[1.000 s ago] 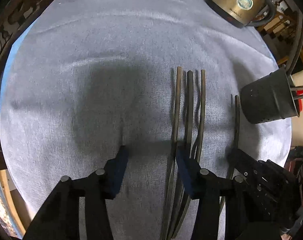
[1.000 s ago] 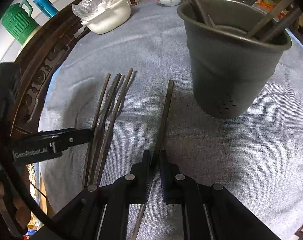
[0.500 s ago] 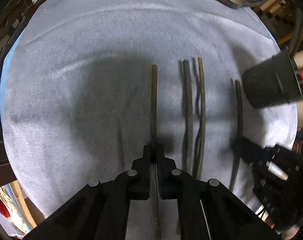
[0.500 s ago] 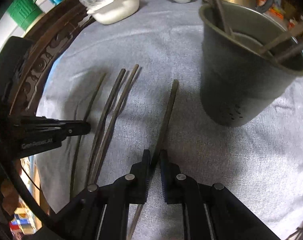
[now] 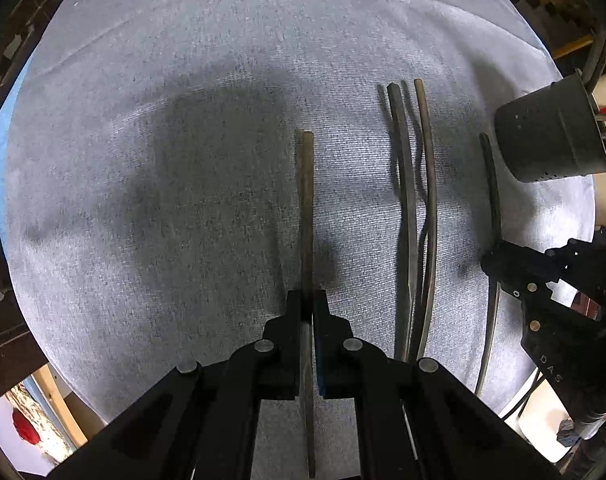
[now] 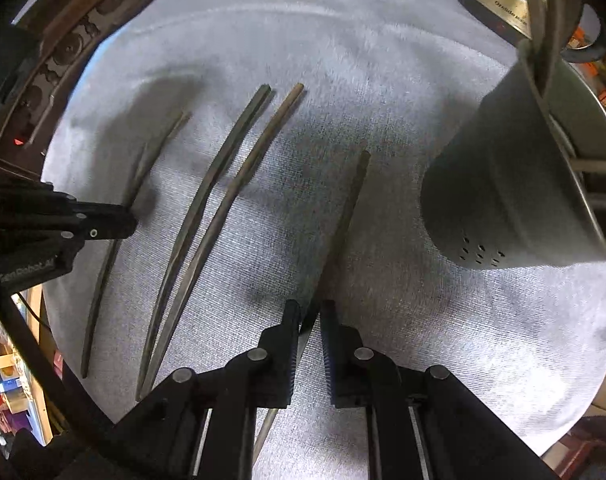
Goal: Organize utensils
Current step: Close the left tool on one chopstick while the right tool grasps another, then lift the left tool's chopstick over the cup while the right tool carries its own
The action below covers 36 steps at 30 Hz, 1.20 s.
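On the grey cloth (image 5: 183, 80), left gripper (image 5: 307, 300) and right gripper (image 6: 311, 316) each clamp one chopstick (image 5: 307, 200), now lifted (cup (image 6: 523, 184) next, presumably).

Matt dark chopsticks (image 5: 407, 216) on rough grey cloth (image 5: 183, 160)

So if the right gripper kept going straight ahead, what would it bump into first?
Probably nothing soon: ahead of the right gripper, holding a chopstick, lies bare gray cloth. The utensil holder sits off right.
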Each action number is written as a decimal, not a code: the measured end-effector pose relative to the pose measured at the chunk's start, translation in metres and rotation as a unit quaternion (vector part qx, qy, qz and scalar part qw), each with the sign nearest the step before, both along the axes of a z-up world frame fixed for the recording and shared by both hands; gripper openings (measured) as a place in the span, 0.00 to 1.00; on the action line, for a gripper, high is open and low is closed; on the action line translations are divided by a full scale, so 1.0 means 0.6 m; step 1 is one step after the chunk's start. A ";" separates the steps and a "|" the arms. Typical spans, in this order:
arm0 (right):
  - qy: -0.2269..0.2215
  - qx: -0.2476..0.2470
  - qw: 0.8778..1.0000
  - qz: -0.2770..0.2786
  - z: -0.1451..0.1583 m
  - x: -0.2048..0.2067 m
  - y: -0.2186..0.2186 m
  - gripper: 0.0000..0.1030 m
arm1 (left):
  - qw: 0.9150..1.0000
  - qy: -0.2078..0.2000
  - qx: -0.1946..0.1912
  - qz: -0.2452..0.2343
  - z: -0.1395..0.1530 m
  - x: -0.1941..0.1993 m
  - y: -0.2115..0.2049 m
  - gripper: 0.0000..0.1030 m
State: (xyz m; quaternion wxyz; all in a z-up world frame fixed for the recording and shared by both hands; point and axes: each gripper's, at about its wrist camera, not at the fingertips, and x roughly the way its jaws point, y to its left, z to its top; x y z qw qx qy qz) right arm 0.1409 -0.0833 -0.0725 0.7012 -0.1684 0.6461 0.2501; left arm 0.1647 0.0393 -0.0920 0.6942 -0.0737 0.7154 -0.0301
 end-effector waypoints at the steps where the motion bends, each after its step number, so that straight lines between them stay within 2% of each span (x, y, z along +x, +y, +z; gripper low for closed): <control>1: 0.000 -0.006 1.000 0.004 0.000 0.001 0.005 0.14 | 1.000 -0.001 0.000 -0.002 0.000 0.003 0.000 0.05; 5: -0.006 0.002 1.000 -0.004 0.001 0.001 0.016 0.11 | 1.000 -0.015 -0.011 0.001 0.003 -0.009 0.013 0.05; 6: -0.009 0.007 1.000 -0.008 0.001 -0.002 0.011 0.09 | 1.000 -0.019 -0.012 0.007 0.008 -0.034 0.019 0.05; 7: -0.013 0.018 1.000 -0.016 0.001 -0.006 0.004 0.06 | 0.999 -0.030 -0.014 0.015 0.013 -0.043 0.026 0.05; 13: -0.081 0.078 0.993 -0.043 0.040 -0.051 -0.028 0.06 | 0.991 -0.106 -0.043 0.067 0.058 -0.089 0.071 0.05; 17: -0.124 0.116 0.984 -0.060 0.074 -0.078 -0.049 0.06 | 0.978 -0.179 -0.040 0.097 0.103 -0.116 0.094 0.05; 20: -0.168 0.145 0.972 -0.082 0.103 -0.100 -0.069 0.06 | 0.960 -0.253 -0.032 0.117 0.145 -0.138 0.098 0.05; 24: -0.247 0.189 0.942 -0.127 0.142 -0.120 -0.112 0.06 | 0.935 -0.328 -0.003 0.136 0.183 -0.143 0.099 0.05; 26: -0.298 0.210 0.918 -0.156 0.159 -0.129 -0.135 0.06 | 0.922 -0.359 0.015 0.144 0.181 -0.141 0.085 0.05; 27: -0.318 0.209 0.910 -0.163 0.167 -0.134 -0.140 0.06 | 0.915 -0.375 0.030 0.148 0.179 -0.144 0.078 0.05; 28: -0.353 0.213 0.894 -0.176 0.171 -0.144 -0.148 0.06 | 0.910 -0.385 0.038 0.151 0.175 -0.154 0.073 0.05; 29: -0.372 0.218 0.882 -0.189 0.171 -0.150 -0.154 0.06 | 0.906 -0.392 0.042 0.154 0.173 -0.157 0.072 0.05; 31: -0.397 0.222 0.866 -0.209 0.170 -0.153 -0.168 0.06 | 0.900 -0.404 0.045 0.161 0.167 -0.167 0.064 0.05; 34: -0.417 0.225 0.850 -0.230 0.159 -0.152 -0.181 0.06 | 0.891 -0.419 0.058 0.165 0.162 -0.181 0.061 0.05; 36: -0.420 0.215 0.851 -0.232 0.153 -0.153 -0.189 0.06 | 0.889 -0.421 0.061 0.167 0.162 -0.190 0.062 0.05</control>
